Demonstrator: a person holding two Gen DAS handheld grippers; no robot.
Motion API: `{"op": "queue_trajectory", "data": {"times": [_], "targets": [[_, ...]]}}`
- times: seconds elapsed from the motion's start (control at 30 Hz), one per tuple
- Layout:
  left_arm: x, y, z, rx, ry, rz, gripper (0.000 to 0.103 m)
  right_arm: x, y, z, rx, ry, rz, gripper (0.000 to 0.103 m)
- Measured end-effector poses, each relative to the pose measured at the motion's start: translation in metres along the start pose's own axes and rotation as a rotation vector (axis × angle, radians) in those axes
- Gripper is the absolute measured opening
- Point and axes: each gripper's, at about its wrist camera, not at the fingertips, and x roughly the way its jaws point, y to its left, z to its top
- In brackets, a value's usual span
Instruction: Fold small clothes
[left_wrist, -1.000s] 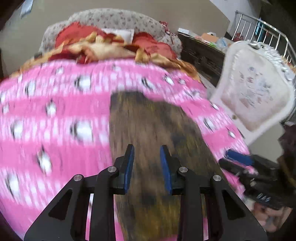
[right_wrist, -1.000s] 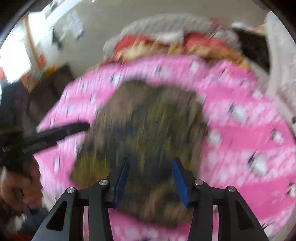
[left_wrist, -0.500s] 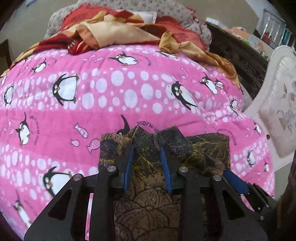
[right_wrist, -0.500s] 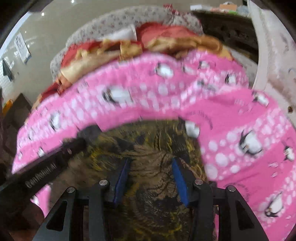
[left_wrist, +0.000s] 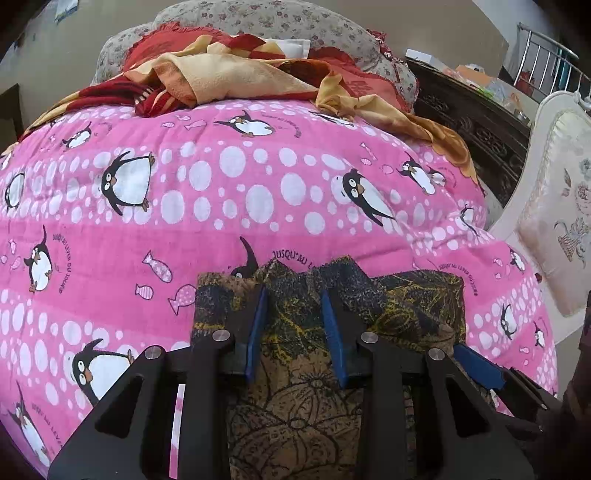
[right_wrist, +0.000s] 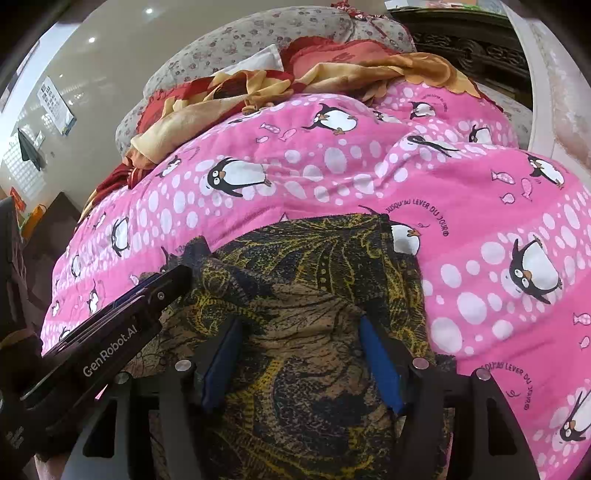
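Note:
A small brown, black and yellow patterned garment (left_wrist: 295, 398) lies on the pink penguin quilt (left_wrist: 221, 192), its far edge bunched and folded over. My left gripper (left_wrist: 295, 295) is open, its jaws resting on the garment's left part near that bunched edge. The garment also shows in the right wrist view (right_wrist: 314, 280). My right gripper (right_wrist: 299, 325) is open, jaws wide apart, over the garment's right part. The left gripper (right_wrist: 162, 291) crosses the right wrist view at left. The right gripper's blue fingertip (left_wrist: 476, 363) shows at the left wrist view's lower right.
A crumpled red and yellow blanket (left_wrist: 236, 77) and floral pillows (left_wrist: 280, 18) lie at the bed's far end. A white upholstered chair (left_wrist: 557, 221) stands close on the right. A dark carved cabinet (left_wrist: 476, 122) stands behind it.
Both grippers have swept forward along the garment and stopped near its far edge. That edge is now folded over and bunched. Since half a second ago the left view has hardly changed.

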Motion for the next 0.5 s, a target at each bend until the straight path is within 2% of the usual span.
{"op": "queue_trajectory", "data": {"times": [0.1,0.17,0.27,0.37,0.43,0.5], "targets": [[-0.006,0.015,0.01,-0.05,0.047,-0.106,0.034,0.0,0.001,0.0,0.001,0.001,0.009,0.068],[-0.021,0.027,0.017,-0.082,0.072,-0.137,0.034,-0.001,0.001,-0.001,-0.005,-0.004,0.013,0.069],[-0.06,0.041,0.014,-0.091,0.027,-0.128,0.034,-0.006,-0.002,-0.001,0.013,-0.018,0.031,0.069],[-0.093,0.037,-0.009,-0.022,0.0,-0.168,0.034,-0.033,0.002,0.004,0.005,-0.054,-0.005,0.068],[-0.105,0.025,-0.034,0.054,-0.002,-0.138,0.034,-0.059,0.014,-0.001,-0.071,-0.082,-0.025,0.068],[-0.099,0.014,-0.06,0.124,0.033,-0.061,0.034,-0.068,0.023,-0.014,-0.156,-0.053,-0.019,0.068]]}}
